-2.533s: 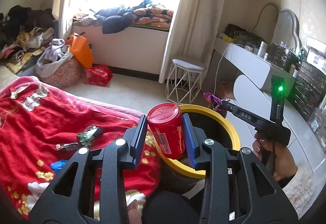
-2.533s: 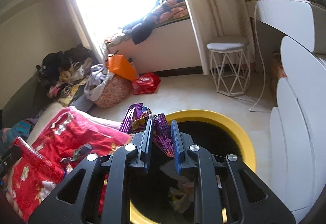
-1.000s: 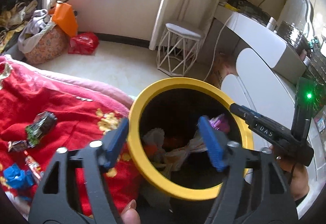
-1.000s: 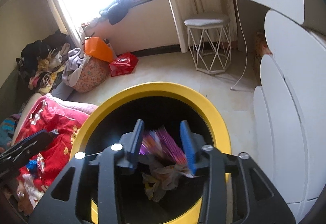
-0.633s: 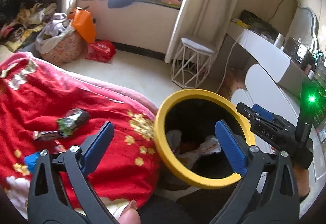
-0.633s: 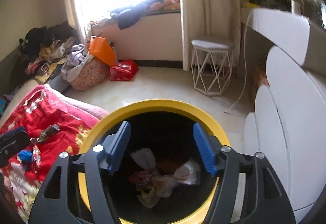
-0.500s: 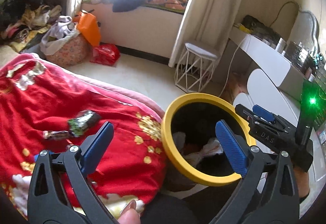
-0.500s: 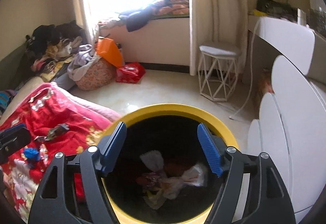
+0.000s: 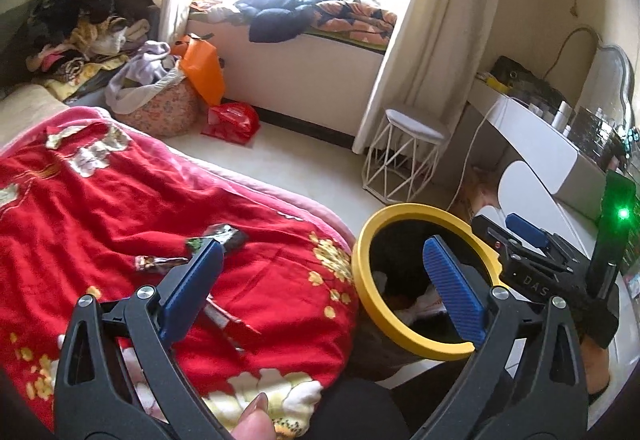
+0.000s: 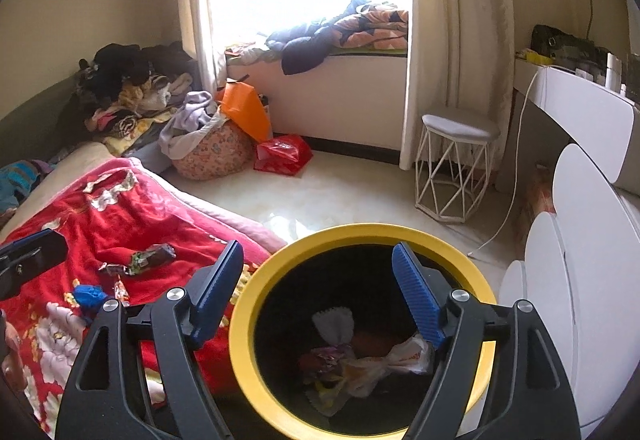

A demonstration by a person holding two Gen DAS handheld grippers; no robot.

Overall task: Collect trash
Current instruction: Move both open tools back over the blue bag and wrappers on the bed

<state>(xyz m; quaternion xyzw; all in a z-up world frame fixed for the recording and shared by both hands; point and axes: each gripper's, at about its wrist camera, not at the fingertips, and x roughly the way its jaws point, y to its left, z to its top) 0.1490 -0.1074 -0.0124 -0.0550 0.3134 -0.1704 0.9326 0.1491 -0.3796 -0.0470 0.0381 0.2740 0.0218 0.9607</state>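
Observation:
A black bin with a yellow rim (image 9: 362, 240) (image 10: 360, 230) stands beside the bed and holds crumpled wrappers and tissue (image 10: 360, 356). My left gripper (image 9: 320, 280) is open and empty, above the red blanket's edge and the bin's left rim. My right gripper (image 10: 318, 288) is open and empty over the bin; it also shows in the left wrist view (image 9: 516, 236). Loose wrappers lie on the red blanket (image 9: 100, 192): a dark green one (image 9: 222, 234) (image 10: 154, 254), a small dark one (image 9: 158, 262), a blue one (image 10: 89, 294) and a red strip (image 9: 232, 322).
A white wire stool (image 9: 408, 144) (image 10: 456, 168) stands on the pale floor by the curtain. A white dresser (image 10: 592, 200) is on the right. A laundry basket (image 10: 208, 152), an orange bag (image 9: 202, 70) and a red bag (image 10: 282, 154) sit by the window bench.
Both grippers dropped their loads, the red can and the purple wrapper, into the bin and opened. Both have since lifted back, the left swinging left toward the blanket.

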